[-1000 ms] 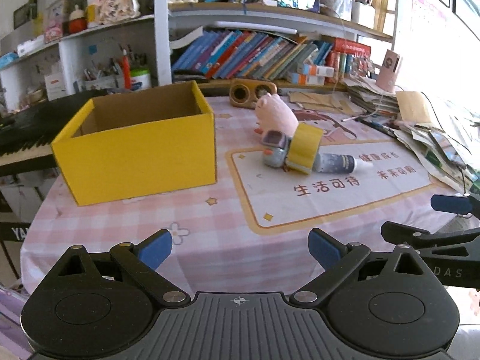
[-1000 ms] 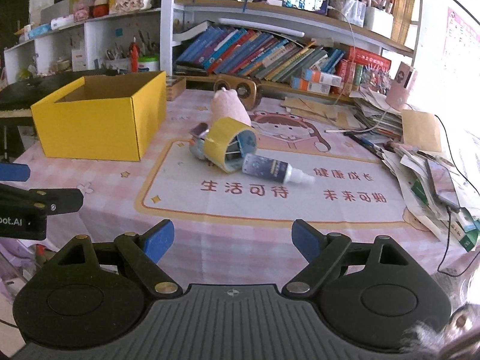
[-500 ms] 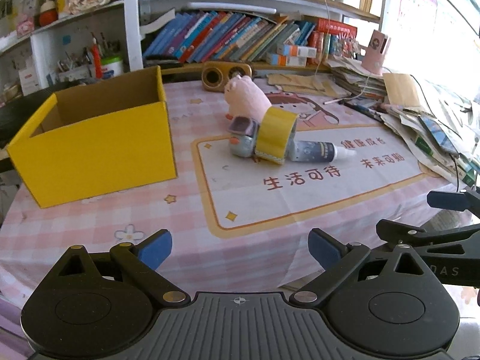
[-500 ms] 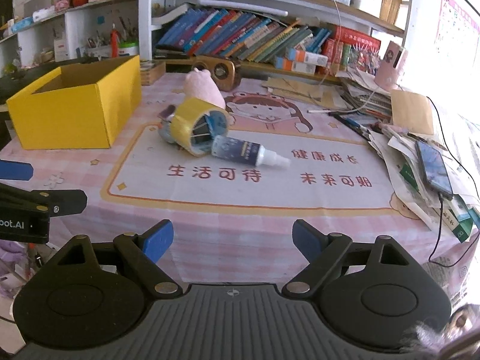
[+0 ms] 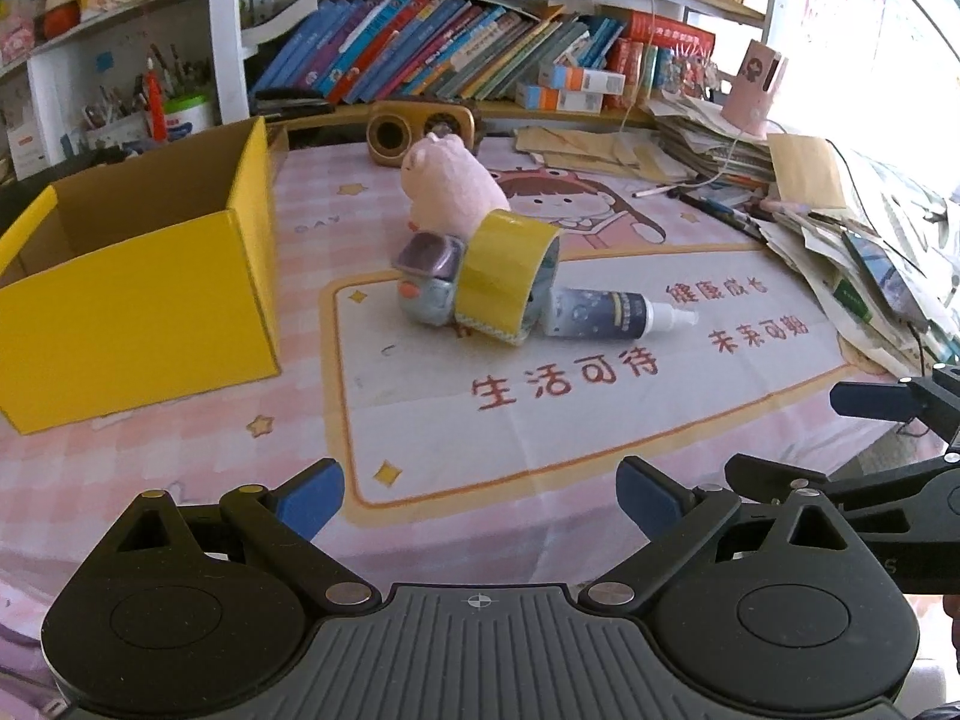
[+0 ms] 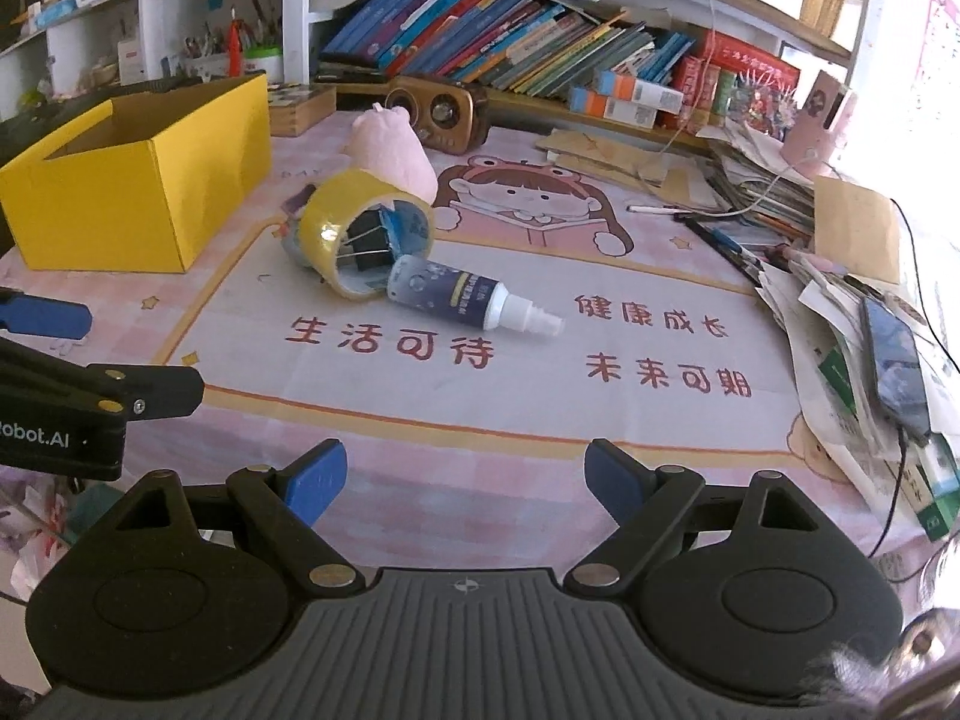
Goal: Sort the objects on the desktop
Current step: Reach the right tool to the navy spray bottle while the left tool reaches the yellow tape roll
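both grippers wide, holding nothing, at the table's near edge

the yellow box (image 5: 138,294) sits toward the table's (image 5: 180,468) left edge. mid-table, well ahead of both finger pairs, the pink plush (image 5: 450,189), tape roll (image 5: 501,279) and spray bottle (image 6: 462,294) cluster together, touching. left gripper (image 5: 480,492) and right gripper (image 6: 465,477) are spread, empty.

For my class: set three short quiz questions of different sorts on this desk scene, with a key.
1. True or false: the left tool holds the tape roll.
2. What touches the tape roll's open end? A) spray bottle B) speaker C) phone
3. Fill in: the yellow box stands on the ____ side of the pile in both views.

Key: 1 false, both the left and the right tool are open with nothing between the fingers; 2 A; 3 left.
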{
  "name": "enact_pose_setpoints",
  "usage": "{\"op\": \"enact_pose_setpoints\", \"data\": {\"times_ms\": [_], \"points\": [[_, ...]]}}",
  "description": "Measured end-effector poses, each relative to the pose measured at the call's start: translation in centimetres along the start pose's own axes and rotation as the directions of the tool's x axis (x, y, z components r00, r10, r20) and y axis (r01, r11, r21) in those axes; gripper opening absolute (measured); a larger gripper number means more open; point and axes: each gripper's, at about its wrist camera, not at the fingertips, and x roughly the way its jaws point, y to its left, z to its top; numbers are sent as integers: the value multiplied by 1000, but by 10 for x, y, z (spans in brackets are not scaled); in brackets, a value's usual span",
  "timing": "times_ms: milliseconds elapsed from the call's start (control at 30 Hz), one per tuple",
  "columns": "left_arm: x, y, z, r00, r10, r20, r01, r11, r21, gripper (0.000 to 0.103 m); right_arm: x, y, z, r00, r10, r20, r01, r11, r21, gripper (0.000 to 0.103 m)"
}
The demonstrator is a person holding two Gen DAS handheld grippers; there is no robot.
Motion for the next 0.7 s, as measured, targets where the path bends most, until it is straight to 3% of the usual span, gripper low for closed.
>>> {"op": "enact_pose_setpoints", "data": {"times_ms": [367, 533, 700], "points": [[28, -25, 35, 999, 29, 40, -29, 1000, 6, 97, 32, -48, 25, 998, 62, -5, -62, 998, -9, 83], [40, -28, 52, 997, 50, 54, -50, 999, 3, 91, 48, -61, 39, 992, 127, 2, -127, 990, -68, 68], [54, -29, 69, 994, 74, 79, -76, 997, 26, 85, 69, -65, 52, 978, 207, 4, -202, 956, -212, 59]]}}
